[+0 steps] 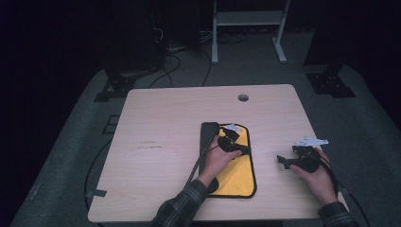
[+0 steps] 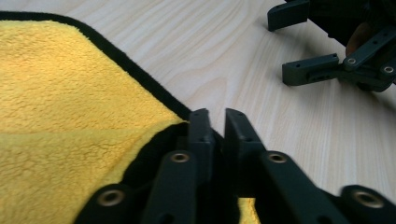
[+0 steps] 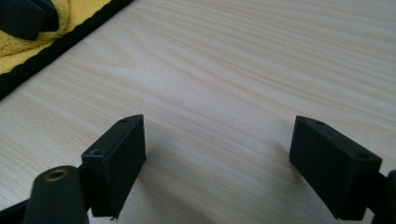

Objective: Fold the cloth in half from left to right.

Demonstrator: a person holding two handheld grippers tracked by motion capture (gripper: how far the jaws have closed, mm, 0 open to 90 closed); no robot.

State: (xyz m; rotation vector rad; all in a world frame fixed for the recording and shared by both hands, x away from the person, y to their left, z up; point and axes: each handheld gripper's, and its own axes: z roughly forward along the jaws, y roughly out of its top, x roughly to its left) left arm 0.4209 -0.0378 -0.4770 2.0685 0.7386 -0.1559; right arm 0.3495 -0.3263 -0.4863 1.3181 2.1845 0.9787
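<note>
I have the left gripper (image 2: 215, 122) down on the yellow cloth (image 1: 239, 165), right at its black edge. Its jaws stand close together with only a thin gap between them. A fold of the cloth's edge lies against the jaws, but I cannot tell if the pads are pinching it or have let it go. I think I keep the gripper low there because that edge is the part I am folding over.

My right gripper (image 3: 217, 154) waits on the bare counter (image 1: 156, 118), off to the right of the cloth and well apart from it. Its jaws stand wide apart and nothing is between them. I think I hold it there so it stays out of the way and is ready to help with the next fold.

The cloth lies flat in the middle of the counter, near my side. It is fluffy and bright yellow, with a black band sewn all around it. One part is folded over on top of the rest, so I see two layers in the left gripper view. A dark strip (image 1: 208, 135) lies along the cloth's left side, and it looks like a turned-over part of the cloth, though I am not sure.
</note>
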